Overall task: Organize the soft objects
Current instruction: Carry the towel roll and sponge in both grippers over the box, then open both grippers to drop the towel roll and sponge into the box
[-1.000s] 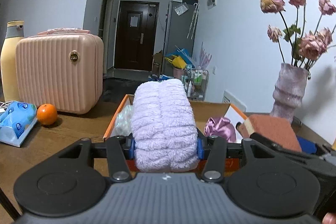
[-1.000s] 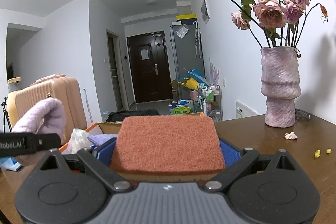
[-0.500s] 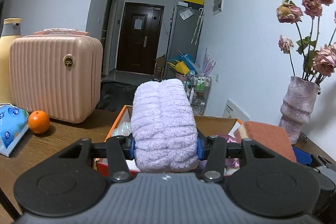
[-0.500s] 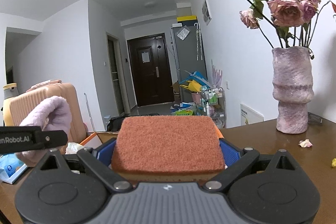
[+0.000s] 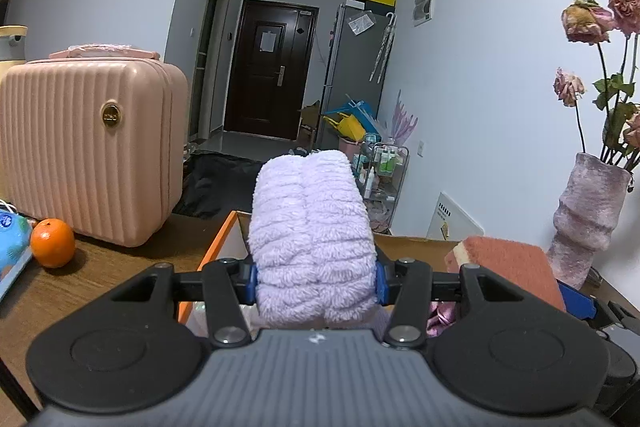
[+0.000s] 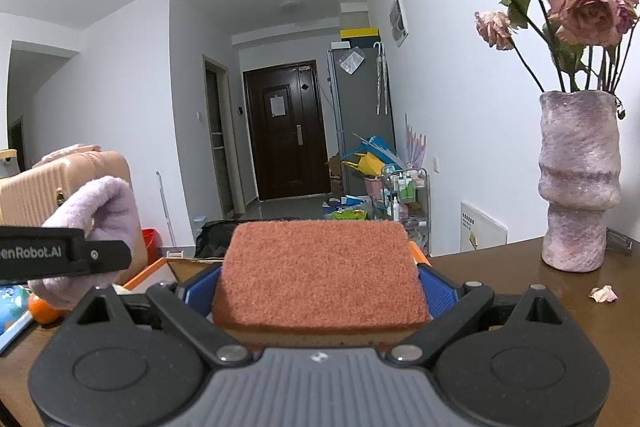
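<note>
Lilac fleece cloth (image 5: 312,239), rolled, stood pinched in my left gripper (image 5: 314,275), blue pads pressed on both flanks. Rust-coloured sponge (image 6: 320,271) lay clamped flat in my right gripper (image 6: 320,291). Both loads hung above orange-rimmed box (image 5: 218,247) on wooden table (image 5: 120,267). Vase (image 6: 578,179) of dried roses stood near right. Risk, as I judged it: sponge swinging wide could topple vase; fleece, loosely squeezed, could slip and miss box.

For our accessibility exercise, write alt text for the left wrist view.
The left gripper clamps a folded lilac towel above an orange-edged cardboard box. A pink suitcase and an orange sit on the wooden table at left; a vase stands at right.
</note>
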`<state>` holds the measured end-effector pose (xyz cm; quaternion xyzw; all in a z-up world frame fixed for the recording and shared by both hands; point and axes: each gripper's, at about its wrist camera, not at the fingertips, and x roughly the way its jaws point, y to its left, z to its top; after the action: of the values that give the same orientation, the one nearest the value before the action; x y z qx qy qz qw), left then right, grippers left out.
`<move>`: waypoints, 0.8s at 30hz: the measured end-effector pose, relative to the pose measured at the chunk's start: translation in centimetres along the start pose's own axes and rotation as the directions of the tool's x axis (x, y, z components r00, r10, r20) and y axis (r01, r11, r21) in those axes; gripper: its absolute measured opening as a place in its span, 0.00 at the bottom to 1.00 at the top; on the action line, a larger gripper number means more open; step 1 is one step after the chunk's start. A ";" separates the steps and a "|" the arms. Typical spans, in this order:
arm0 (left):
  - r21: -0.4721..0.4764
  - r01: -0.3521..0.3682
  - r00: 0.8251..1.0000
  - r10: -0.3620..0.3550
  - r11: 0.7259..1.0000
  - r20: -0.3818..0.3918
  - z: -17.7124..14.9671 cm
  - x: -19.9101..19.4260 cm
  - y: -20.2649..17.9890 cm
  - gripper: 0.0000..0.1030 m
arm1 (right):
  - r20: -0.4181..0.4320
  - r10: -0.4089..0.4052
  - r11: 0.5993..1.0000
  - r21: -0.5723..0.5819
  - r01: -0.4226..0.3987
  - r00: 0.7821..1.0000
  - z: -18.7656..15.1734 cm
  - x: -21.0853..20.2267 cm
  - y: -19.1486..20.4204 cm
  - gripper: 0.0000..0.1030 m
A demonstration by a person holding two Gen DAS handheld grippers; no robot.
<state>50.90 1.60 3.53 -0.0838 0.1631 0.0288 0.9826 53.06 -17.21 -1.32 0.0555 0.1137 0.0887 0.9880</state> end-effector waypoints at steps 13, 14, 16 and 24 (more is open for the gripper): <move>0.028 -0.004 1.000 0.004 1.000 -0.014 0.7 4.1 -0.2 0.49 | -0.022 0.012 0.999 -0.044 -0.013 1.000 0.5 4.3 0.3 0.95; 0.032 -0.008 1.000 0.009 0.999 -0.015 0.7 4.4 -0.2 0.49 | -0.023 0.012 0.999 -0.049 -0.013 1.000 0.5 4.5 0.3 0.95; 0.041 -0.021 1.000 0.021 0.999 -0.016 0.7 5.0 -0.3 0.49 | -0.026 0.011 0.998 -0.059 -0.012 1.000 0.4 5.1 0.4 0.95; 0.050 -0.007 0.998 0.010 0.999 -0.057 0.3 6.8 0.4 0.59 | -0.055 0.015 0.996 -0.093 -0.020 0.998 0.1 6.2 0.9 0.96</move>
<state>57.36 2.21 1.55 -0.0592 0.1923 0.0267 0.9792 58.89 -15.14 -2.45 0.0079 0.1357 0.1039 0.9853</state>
